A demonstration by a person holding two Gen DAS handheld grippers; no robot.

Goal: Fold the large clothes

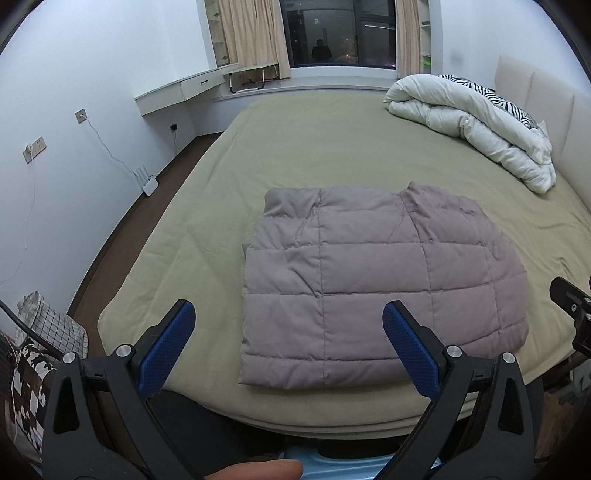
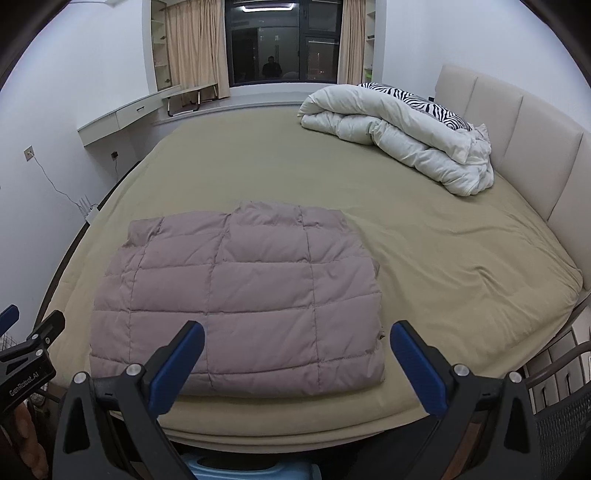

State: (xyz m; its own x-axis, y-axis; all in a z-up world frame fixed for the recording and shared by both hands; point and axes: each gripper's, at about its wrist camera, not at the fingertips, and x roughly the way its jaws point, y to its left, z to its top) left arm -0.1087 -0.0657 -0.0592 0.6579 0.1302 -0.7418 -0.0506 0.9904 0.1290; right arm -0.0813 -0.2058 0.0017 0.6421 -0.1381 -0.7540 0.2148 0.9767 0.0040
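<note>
A mauve quilted puffer garment [image 1: 369, 284] [image 2: 243, 299] lies folded into a flat rectangle near the front edge of the olive bed sheet [image 1: 332, 147] [image 2: 443, 258]. My left gripper [image 1: 288, 314] hovers open over the bed's front edge, at the garment's near left part, holding nothing. My right gripper [image 2: 297, 334] is open too, above the garment's near right corner, with nothing between its blue pads. In the left wrist view the right gripper's black body [image 1: 570, 306] shows at the right edge; in the right wrist view the left gripper [image 2: 33, 339] shows at the left edge.
A bunched white duvet [image 1: 476, 122] [image 2: 402, 129] with a zebra-print pillow [image 2: 417, 101] lies at the far right by the padded headboard [image 2: 524, 140]. A white wall desk [image 1: 177, 92] and a dark window [image 1: 340, 33] are beyond. A checked bag [image 1: 51, 325] sits on the floor at left.
</note>
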